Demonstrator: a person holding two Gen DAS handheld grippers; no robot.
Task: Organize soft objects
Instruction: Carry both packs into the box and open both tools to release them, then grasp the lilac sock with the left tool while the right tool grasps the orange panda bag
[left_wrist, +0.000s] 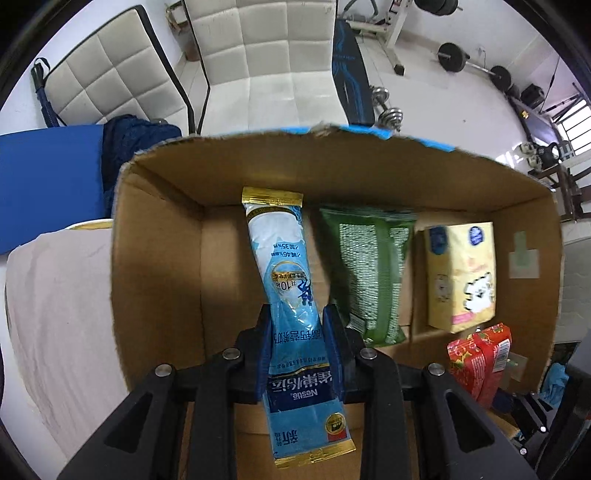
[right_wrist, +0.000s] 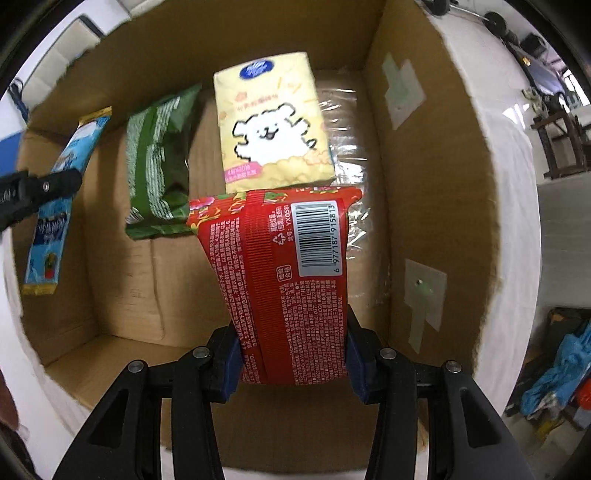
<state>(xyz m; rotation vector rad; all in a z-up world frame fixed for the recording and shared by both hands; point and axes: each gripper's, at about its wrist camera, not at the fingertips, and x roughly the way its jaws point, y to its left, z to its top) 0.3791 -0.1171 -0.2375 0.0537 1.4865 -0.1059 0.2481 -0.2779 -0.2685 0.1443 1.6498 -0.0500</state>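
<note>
The left gripper (left_wrist: 297, 343) pinches a blue sachet (left_wrist: 286, 280) mid-frame over the cardboard box (left_wrist: 155, 258); the right gripper (right_wrist: 291, 354) clamps a red packet (right_wrist: 284, 273). Both look light, crinkly, slippery; grip mid-body.

- The cardboard box (left_wrist: 159, 258) holds a wipes pack (left_wrist: 369, 273) and a tissue pack (left_wrist: 461, 273) on its floor, side by side, the tissue pack to the right.
- The left gripper (left_wrist: 297, 332) holds a milk powder sachet (left_wrist: 288, 295) above the box's left part, left of the wipes pack.
- The right gripper (right_wrist: 291, 354) holds a red packet (right_wrist: 288, 273) nearer the camera than the tissue pack.
</note>
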